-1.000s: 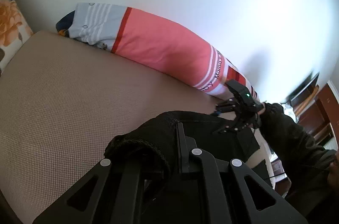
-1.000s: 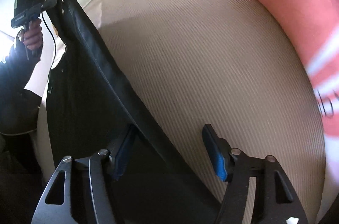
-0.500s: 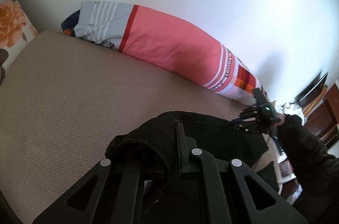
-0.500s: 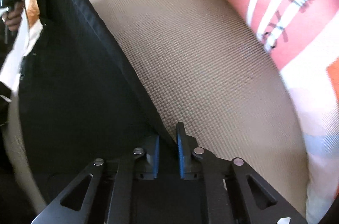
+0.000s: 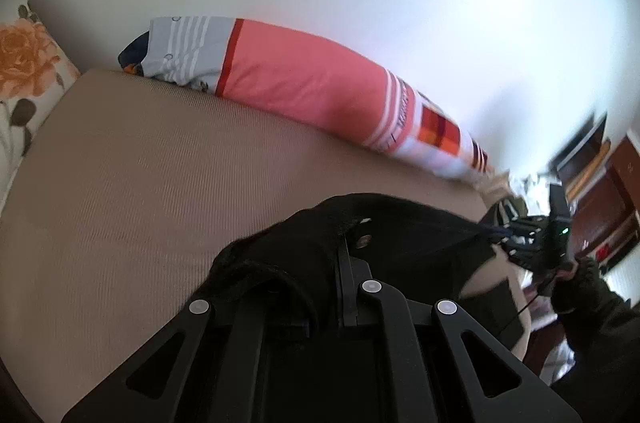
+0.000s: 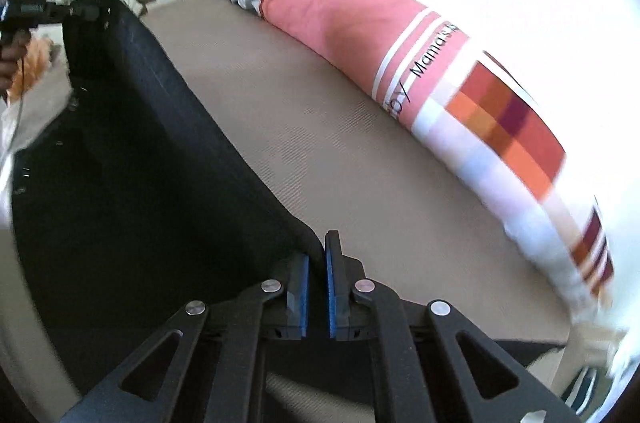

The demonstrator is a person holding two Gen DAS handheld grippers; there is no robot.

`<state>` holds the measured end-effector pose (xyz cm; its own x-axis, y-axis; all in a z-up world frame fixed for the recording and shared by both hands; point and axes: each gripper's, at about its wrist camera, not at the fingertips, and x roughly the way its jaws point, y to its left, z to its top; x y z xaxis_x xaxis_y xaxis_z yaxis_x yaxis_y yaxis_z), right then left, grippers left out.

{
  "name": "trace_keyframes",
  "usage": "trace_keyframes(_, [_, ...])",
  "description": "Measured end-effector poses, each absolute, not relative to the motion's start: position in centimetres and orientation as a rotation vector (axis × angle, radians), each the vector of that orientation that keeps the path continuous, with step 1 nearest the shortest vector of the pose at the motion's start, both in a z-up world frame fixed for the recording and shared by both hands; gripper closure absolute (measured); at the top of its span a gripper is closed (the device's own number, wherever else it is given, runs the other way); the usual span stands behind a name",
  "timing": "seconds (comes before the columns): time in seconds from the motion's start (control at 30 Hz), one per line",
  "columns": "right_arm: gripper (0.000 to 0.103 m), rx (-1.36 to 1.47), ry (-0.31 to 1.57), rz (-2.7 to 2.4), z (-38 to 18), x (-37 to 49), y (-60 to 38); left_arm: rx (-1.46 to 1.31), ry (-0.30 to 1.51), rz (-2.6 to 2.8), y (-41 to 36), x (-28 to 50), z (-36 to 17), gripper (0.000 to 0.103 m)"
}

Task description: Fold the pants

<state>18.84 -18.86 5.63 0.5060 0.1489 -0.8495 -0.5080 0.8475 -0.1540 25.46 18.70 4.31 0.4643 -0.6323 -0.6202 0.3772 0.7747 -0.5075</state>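
Holding: black pants (image 6: 132,159) stretched above the tan mattress (image 6: 328,127) between both tools
Left gripper (image 5: 344,263): clenched on bunched waistband
Right gripper (image 6: 316,255): pinching an edge at its tips
Risk: shallow right-side bite could slip under tension, dropping that corner and skewing the fold

Left tongs' (image 5: 320,287) tips under pants (image 5: 384,235).

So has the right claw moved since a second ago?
Yes. In the left wrist view, the right claw has swung rightward, away from the striped bolster and past the mattress edge, and it has shut on the black pants.
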Motion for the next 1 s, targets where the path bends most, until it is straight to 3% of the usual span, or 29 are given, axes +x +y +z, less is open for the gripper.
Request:
trace_keyframes(0.23, [0.098, -0.326, 0.988, 0.415, 4.7, 8.5, -18.5, -0.291, 0.976, -0.688, 20.4, 18.3, 2.6, 0.094])
trace_keyframes(0.43, [0.099, -0.208, 1.109, 0.490, 0.1, 4.4, -18.3, -0.224, 1.140, -0.701, 21.1, 14.0, -1.7, 0.090])
trace_keyframes(0.57, [0.099, -0.228, 1.178, 0.494, -3.4, 3.7, -17.4, -0.133, 1.261, -0.659, 20.8, 12.2, -4.9, 0.079])
trace_keyframes(0.67, [0.099, -0.233, 1.179, 0.485, -4.3, 3.7, -17.0, -0.120, 1.267, -0.646, 20.9, 11.3, -5.0, 0.077])
trace_keyframes(0.73, [0.099, -0.223, 1.191, 0.477, -4.2, 4.0, -17.0, -0.113, 1.274, -0.626, 20.9, 11.0, -4.2, 0.070])
trace_keyframes(0.8, [0.098, -0.233, 1.192, 0.472, -4.2, 3.9, -16.8, -0.051, 1.283, -0.582, 21.0, 10.4, -3.4, 0.036])
trace_keyframes(0.9, [0.097, -0.256, 1.186, 0.468, -4.0, 3.9, -16.3, 0.019, 1.256, -0.519, 22.2, 9.8, -2.2, 0.033])
trace_keyframes(1.0, [0.096, -0.239, 1.176, 0.460, -3.8, 4.1, -16.2, -0.124, 1.218, -0.467, 24.1, 9.4, -0.4, 0.033])
